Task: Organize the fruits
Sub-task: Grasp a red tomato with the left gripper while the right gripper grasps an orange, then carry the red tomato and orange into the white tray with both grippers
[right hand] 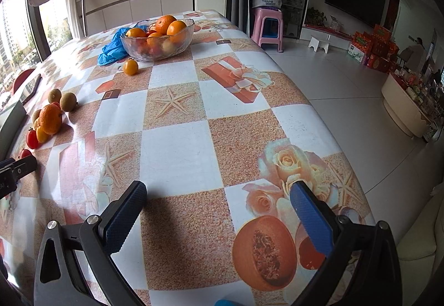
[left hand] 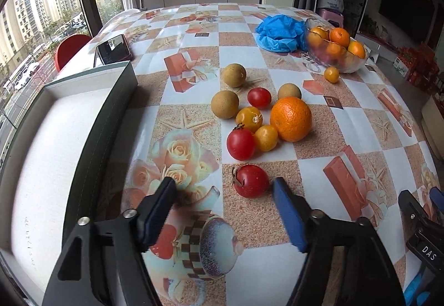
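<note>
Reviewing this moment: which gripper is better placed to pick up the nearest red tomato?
Left. The left gripper straddles the red tomato with jaws open, while the right gripper hovers over bare tablecloth, away from the fruit.

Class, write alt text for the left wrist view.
The left tool hangs open around a red tomato on a patterned tablecloth. Beyond lie more tomatoes, an orange and a glass fruit bowl; a white tray sits left.

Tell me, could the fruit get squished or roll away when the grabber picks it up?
Maybe. The left gripper has its right pad against the nearest red tomato while the left pad stands well off, so closing might shove it sideways rather than grip it. It is soft, so a hard squeeze could bruise it. Bumped, it might knock the fruit pile by the big orange rolling.
</note>
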The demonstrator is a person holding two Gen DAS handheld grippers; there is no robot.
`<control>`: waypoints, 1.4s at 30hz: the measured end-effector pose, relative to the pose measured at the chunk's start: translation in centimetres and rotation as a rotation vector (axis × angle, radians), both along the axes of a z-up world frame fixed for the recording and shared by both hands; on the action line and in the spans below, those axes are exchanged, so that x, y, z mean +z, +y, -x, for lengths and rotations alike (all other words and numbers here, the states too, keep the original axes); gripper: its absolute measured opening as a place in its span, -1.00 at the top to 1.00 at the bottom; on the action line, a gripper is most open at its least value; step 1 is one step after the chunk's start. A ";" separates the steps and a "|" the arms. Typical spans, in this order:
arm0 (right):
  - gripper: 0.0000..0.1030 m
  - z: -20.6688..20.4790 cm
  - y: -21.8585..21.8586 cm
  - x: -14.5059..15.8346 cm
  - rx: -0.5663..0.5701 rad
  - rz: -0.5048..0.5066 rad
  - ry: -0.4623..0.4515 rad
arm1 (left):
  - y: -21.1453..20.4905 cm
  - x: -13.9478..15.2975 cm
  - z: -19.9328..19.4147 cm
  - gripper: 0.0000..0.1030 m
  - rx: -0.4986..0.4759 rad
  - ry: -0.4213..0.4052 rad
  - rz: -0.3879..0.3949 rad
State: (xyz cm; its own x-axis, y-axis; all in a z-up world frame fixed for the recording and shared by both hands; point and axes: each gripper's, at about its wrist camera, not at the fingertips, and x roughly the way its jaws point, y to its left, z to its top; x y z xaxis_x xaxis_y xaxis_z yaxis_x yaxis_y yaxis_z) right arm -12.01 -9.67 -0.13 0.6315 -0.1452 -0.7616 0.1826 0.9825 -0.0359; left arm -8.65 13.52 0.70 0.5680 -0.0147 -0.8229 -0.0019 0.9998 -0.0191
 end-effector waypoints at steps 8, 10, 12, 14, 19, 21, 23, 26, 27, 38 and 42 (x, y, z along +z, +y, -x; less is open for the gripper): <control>-1.00 -0.7 1.8 1.4 0.093 -0.139 0.023 | 1.0 0.4 0.2 0.48 -0.019 -0.012 0.043; -1.00 -1.7 3.4 2.2 0.157 -0.185 0.014 | 1.5 0.4 0.4 0.48 -0.020 -0.012 0.050; -0.99 -3.0 5.3 2.6 0.212 -0.208 0.013 | 2.0 0.4 0.8 0.48 -0.025 -0.014 0.060; -0.98 -4.5 7.3 2.7 0.261 -0.236 0.021 | 2.5 0.4 1.1 0.48 -0.025 -0.016 0.066; -0.86 -8.1 11.7 2.2 0.342 -0.292 0.048 | 3.3 0.4 1.4 0.48 -0.026 -0.021 0.085; -0.68 -9.3 12.8 1.6 0.356 -0.301 0.070 | 3.4 0.3 1.5 0.48 -0.030 -0.023 0.089; -0.50 -10.2 13.5 1.0 0.363 -0.316 0.094 | 3.4 0.3 1.4 0.48 -0.034 -0.024 0.089; 0.20 -10.6 13.9 1.0 0.389 -0.330 0.087 | 3.4 0.3 1.5 0.48 -0.043 -0.031 0.087; 0.29 -10.5 13.7 1.2 0.391 -0.358 0.086 | 3.5 0.3 1.5 0.48 -0.045 -0.033 0.089; 0.29 -5.7 9.7 1.9 0.331 -0.372 0.072 | 3.7 1.8 3.1 0.48 -0.072 -0.060 0.140; 0.29 -4.2 8.8 1.9 0.316 -0.387 0.081 | 3.9 3.1 4.0 0.48 -0.077 -0.085 0.140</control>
